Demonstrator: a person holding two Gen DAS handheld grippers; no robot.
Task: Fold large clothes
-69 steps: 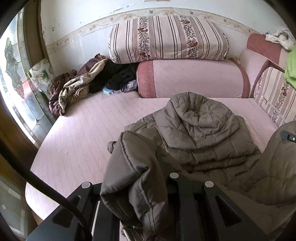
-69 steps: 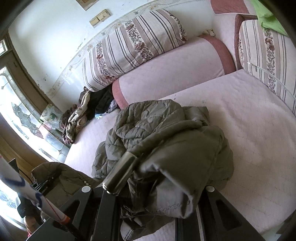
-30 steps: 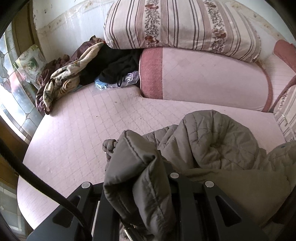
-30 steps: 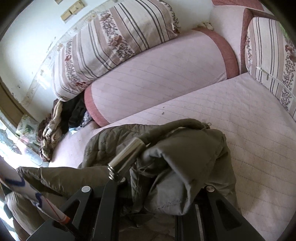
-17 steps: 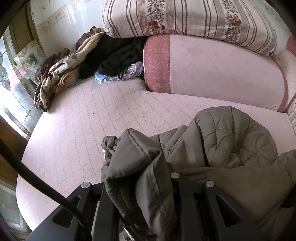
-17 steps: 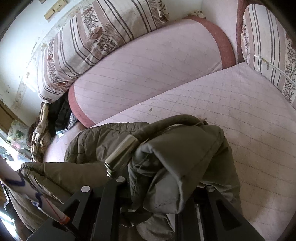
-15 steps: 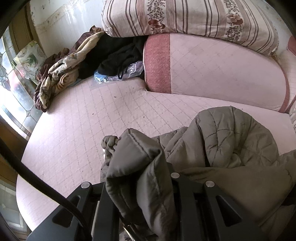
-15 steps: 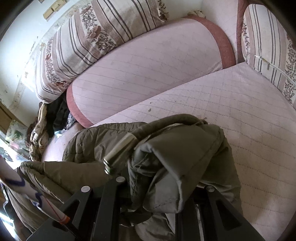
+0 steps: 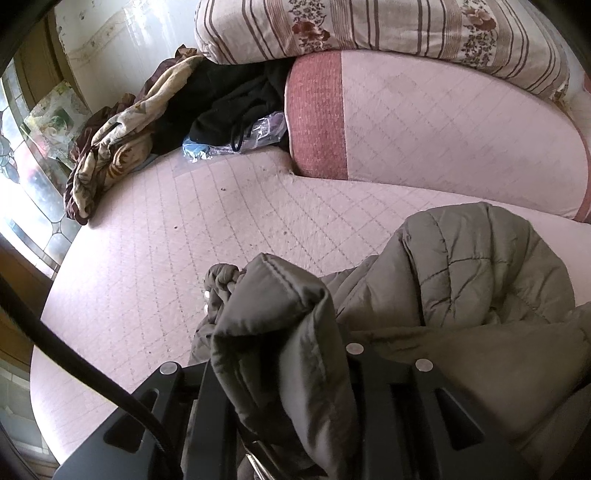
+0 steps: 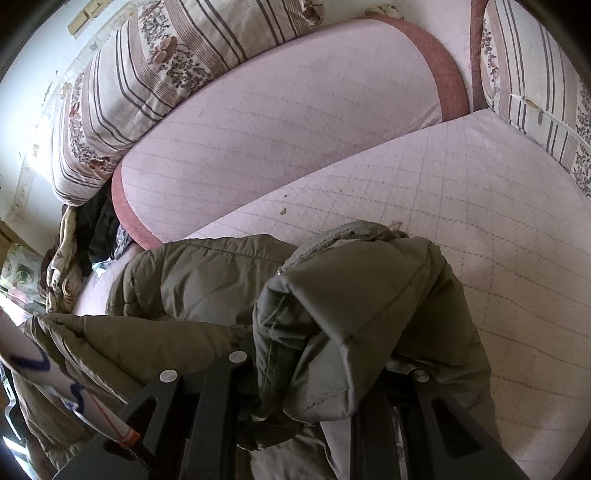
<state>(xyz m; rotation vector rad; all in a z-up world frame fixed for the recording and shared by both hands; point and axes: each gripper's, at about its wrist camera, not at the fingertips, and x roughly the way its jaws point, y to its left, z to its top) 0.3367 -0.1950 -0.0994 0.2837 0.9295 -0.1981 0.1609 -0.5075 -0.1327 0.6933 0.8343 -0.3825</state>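
Left tongs [image 9: 280,373] are clamping a thick fold of the olive-grey quilted puffer jacket [image 9: 461,280]; right tongs [image 10: 314,373] are gripping another bunched fold of it w/ both jaws closed on fabric. Jacket is lying crumpled on the pink quilted sofa seat [image 9: 177,229], near the pink rounded backrest cushion [image 10: 280,110] & striped floral pillow [image 9: 388,26].

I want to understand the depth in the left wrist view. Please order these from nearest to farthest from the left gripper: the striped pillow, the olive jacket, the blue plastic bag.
1. olive jacket: clamped in the left gripper.
2. blue plastic bag: far left, beside the pink bolster.
3. striped pillow: at the back, on the bolster.
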